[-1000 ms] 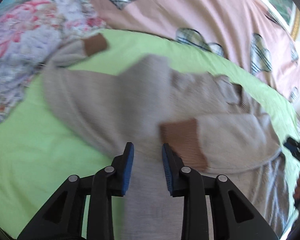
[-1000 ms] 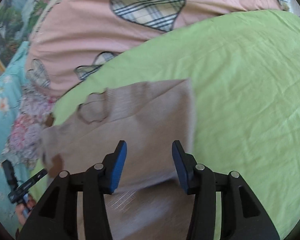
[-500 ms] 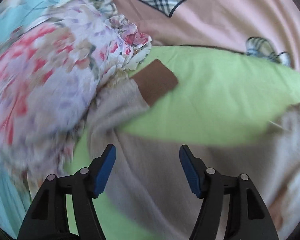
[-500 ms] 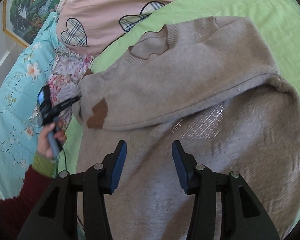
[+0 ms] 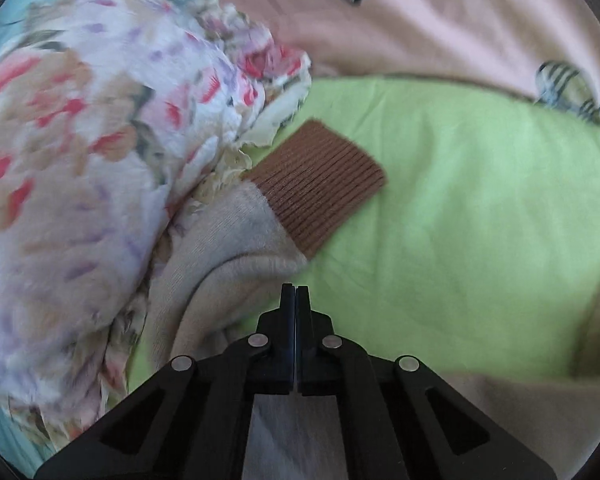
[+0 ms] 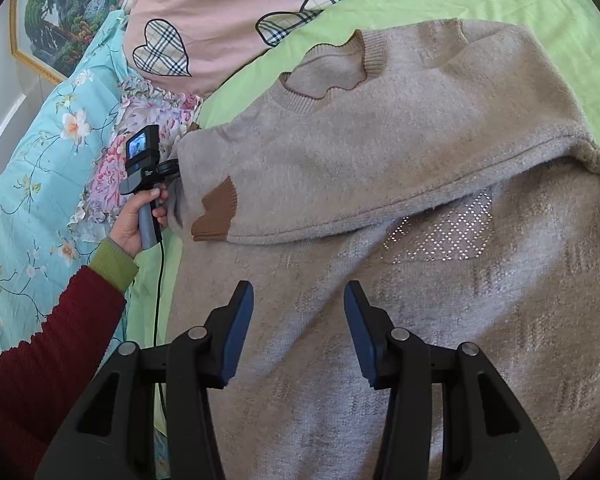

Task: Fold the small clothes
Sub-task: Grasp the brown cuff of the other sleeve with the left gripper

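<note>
The beige sweater (image 6: 400, 208) is spread on the green sheet (image 5: 480, 200). The left claw (image 5: 296, 296) is pressed together by the sleeve, cuff (image 5: 320, 188) at twelve o'clock; whether fabric is pinched cannot be told. The right claw (image 6: 299, 328) is spread above it.

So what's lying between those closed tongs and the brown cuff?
In the left wrist view, the beige sleeve lies between the shut left tongs and the brown cuff, with green sheet to its right.

Black tongs (image 6: 299, 334) with blue pads (image 6: 238, 332); maroon sleeve (image 6: 40, 364), green cuff (image 6: 114, 266).
</note>
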The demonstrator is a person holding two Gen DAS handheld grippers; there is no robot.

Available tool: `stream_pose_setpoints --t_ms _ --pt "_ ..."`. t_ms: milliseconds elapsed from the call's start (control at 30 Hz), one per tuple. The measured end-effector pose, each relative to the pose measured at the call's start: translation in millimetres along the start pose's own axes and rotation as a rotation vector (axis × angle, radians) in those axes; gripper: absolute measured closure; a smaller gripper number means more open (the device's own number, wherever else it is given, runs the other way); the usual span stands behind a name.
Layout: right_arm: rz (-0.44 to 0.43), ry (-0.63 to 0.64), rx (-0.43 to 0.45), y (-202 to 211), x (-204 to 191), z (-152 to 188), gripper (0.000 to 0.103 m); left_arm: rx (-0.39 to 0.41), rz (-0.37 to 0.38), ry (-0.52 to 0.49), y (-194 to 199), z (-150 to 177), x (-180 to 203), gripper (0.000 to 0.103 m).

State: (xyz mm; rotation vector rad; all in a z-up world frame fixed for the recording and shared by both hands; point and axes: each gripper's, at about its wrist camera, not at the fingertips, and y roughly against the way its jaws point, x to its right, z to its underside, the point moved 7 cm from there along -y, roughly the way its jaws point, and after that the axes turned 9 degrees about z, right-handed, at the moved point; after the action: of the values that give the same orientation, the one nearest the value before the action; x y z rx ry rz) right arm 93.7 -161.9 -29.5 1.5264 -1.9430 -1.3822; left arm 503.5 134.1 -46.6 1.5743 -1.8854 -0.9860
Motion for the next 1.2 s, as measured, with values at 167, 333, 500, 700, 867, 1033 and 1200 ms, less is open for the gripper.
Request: stream_pose_setpoints --t_ms 167,333,500,700,867,1033,1200 --pt "-0.008 0.011 0.029 10.3 -3.9 0.2 0.055 0.156 0.165 0.058 86.0 8.1 10.6 0.103" --pt "-0.011 -0.009 0.040 18.3 -4.7 3.9 0.055 0.183 0.124 -0.035 119.9 2.1 37.2 0.099" --pt "-0.007 -0.017 0.054 29.6 0.3 8.9 0.055 0.048 0.034 -0.025 50.6 -0.9 12.7 0.050" --pt "0.030 -0.066 0.045 26.3 23.7 4.8 0.055 -0.079 -0.101 -0.067 -16.5 6.9 -7.5 0.023" --pt "0.026 -0.077 0.027 14.8 26.0 0.5 0.055 -0.065 -0.109 -0.042 -35.8 -3.6 -18.7 0.028" --pt "0.009 -0.063 0.010 5.0 18.2 2.4 0.055 -0.064 -0.025 0.031 -37.9 -10.7 -31.1 0.095" --pt "0.002 -0.058 0.016 6.1 14.3 5.5 0.055 0.041 0.064 0.058 9.2 -3.6 -22.8 0.097"
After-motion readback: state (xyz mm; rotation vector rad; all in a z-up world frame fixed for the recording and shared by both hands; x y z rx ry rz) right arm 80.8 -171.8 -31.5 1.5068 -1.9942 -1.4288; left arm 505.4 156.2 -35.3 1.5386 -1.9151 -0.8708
